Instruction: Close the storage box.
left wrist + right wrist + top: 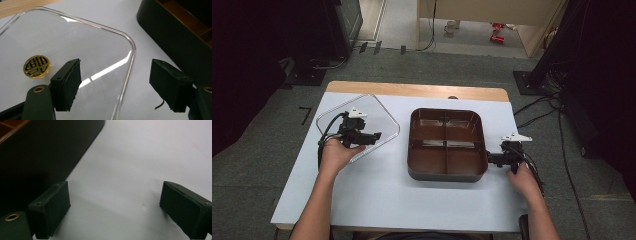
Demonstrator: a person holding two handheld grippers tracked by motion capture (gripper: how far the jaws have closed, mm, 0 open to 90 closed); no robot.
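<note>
A clear plastic lid point(379, 114) with rounded corners lies flat on the table's left half. In the left gripper view the lid point(75, 40) carries a round gold emblem point(37, 66). My left gripper point(376, 136) hovers over the lid's right edge, open; that edge runs between the two pads of my left gripper point(117, 86). A dark brown tray point(447, 176) with several empty compartments sits at centre. My right gripper point(488, 159) is low at the tray's right wall, open, with bare table between the pads of my right gripper point(115, 210) and the tray wall point(45, 152) just to its left.
A pale sheet point(387, 200) covers the table, with a wooden strip point(412, 89) along the far edge. The tray's dark side point(175, 32) is close to the lid's corner. Black stands and cables crowd the floor around the table.
</note>
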